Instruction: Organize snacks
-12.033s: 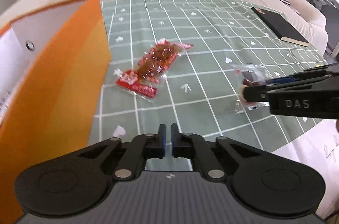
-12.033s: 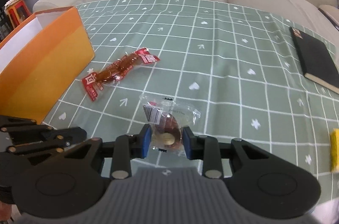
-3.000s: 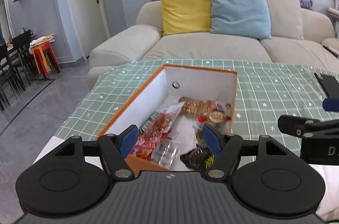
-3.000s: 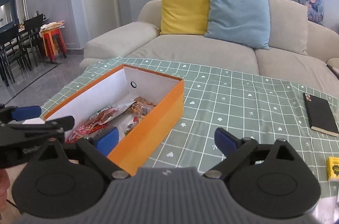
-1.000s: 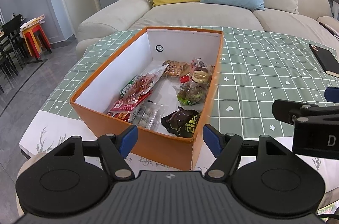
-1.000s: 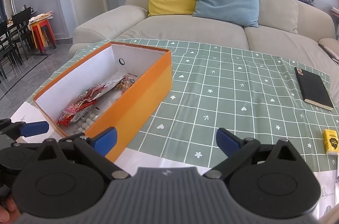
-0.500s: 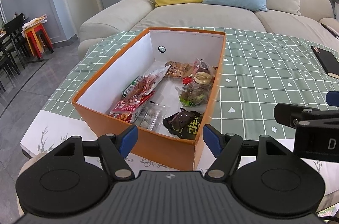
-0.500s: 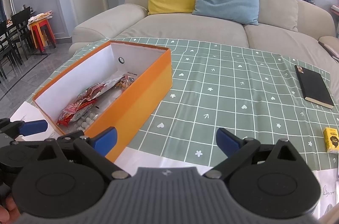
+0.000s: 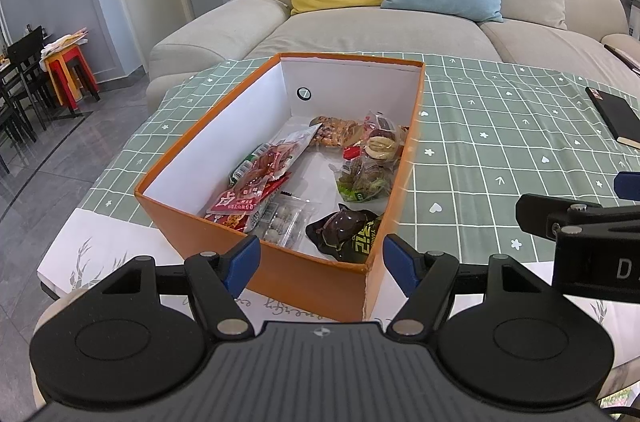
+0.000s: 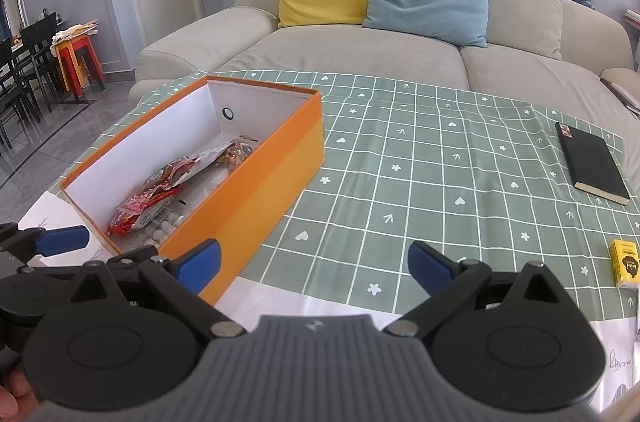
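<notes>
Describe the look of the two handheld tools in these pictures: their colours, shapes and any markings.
Each is a matte black plastic tool: the left tool and right tool have a grey ribbed centre plate, two round black discs, angular linkage arms with silver rivets, and blue fingertip pads. White letters, starting with "D", mark the right tool's side in the left wrist view.

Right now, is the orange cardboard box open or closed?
Open. The orange cardboard box has no lid on, so its white inside and snack packets show from above.

Bright even daylight, soft shadows, sharp centre, fisheye-bent edges, perhaps slightly blurred corners
</notes>
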Motion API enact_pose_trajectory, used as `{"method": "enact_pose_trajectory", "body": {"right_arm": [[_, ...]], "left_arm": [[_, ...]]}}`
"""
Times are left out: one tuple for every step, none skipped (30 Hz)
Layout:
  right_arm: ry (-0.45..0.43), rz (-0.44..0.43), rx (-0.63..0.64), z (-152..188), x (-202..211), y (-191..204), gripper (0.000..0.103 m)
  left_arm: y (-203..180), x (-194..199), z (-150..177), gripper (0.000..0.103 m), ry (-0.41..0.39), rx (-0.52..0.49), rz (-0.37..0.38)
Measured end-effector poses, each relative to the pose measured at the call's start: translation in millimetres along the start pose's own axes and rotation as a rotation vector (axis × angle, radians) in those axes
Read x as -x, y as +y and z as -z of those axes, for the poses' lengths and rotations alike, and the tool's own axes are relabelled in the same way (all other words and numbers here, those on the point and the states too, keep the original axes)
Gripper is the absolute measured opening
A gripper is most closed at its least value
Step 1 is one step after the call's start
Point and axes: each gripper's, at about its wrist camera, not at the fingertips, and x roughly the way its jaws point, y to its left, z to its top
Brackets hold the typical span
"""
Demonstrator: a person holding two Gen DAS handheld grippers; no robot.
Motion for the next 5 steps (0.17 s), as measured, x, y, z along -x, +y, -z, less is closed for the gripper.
{"method": "enact_pose_trajectory", "body": {"right_arm": [[0.001, 0.0, -0.001, 0.0, -0.4, -0.7, 0.097], [0.002, 0.001, -0.001, 0.3, -0.6, -0.6, 0.097], [0.003, 0.002, -0.002, 0.5, -0.8, -0.5, 0.097], [0.003, 0.003, -0.001, 0.5, -1.0, -0.6, 0.097], [0.004, 0.003, -0.001, 0.8, -0.9, -0.6, 0.097]], "left_arm": [[0.2, 0.0, 0.0, 0.082, 0.0, 0.001, 0.002], [0.4, 0.0, 0.1, 0.082, 0.0, 0.001, 0.003], [0.3, -0.1, -0.1, 0.082, 0.001, 0.002, 0.004], [0.0, -0.3, -0.2, 0.082, 0.002, 0.002, 0.004], [0.1, -0.4, -0.2, 0.082, 0.002, 0.001, 0.005]]}}
